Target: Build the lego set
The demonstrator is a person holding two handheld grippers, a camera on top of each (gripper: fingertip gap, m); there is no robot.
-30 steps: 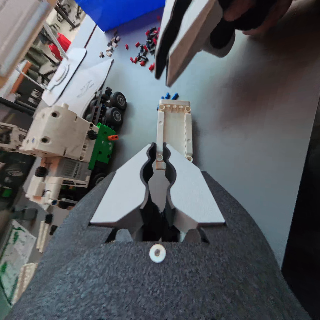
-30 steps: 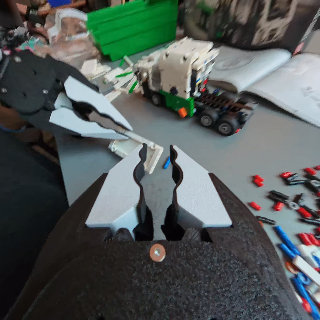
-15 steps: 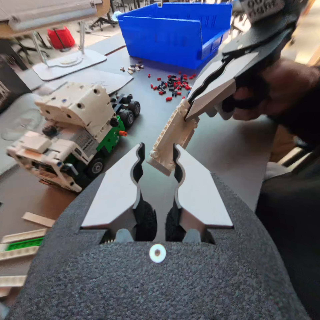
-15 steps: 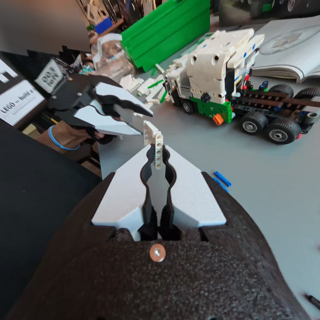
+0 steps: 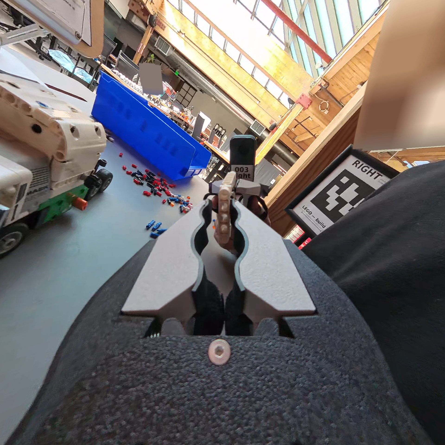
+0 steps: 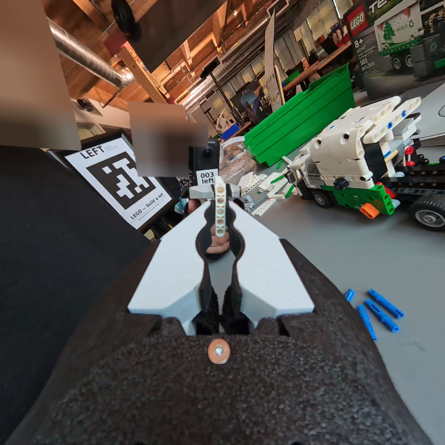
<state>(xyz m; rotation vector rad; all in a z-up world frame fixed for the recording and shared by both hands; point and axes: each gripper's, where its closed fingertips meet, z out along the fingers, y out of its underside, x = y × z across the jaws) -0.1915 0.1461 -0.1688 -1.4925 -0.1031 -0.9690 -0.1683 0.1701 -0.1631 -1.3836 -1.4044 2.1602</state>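
Note:
A white Lego panel (image 5: 224, 212) is held edge-on in the air between my two grippers, which face each other. My left gripper (image 5: 221, 204) is shut on one end of it. My right gripper (image 6: 218, 207) is shut on the other end, where the panel's (image 6: 220, 212) row of holes shows. The right gripper shows beyond the panel in the left wrist view (image 5: 234, 187), and the left gripper shows beyond it in the right wrist view (image 6: 214, 192). The part-built white and green truck (image 5: 48, 156) (image 6: 349, 168) stands on the grey table.
A blue bin (image 5: 149, 134) stands behind scattered red, black and blue small parts (image 5: 154, 183). Blue pins (image 6: 380, 310) lie near my right gripper. A green bin (image 6: 301, 125), loose white pieces (image 6: 262, 190) and the set's box (image 6: 397, 36) are beyond the truck. A person in dark clothing is close by. Across from one pair of fingers to the other is roughly 4 cm.
Both grippers tilted up from the table and lifted the panel. The left gripper let go, the right took the panel, and the left has now closed on its free end.

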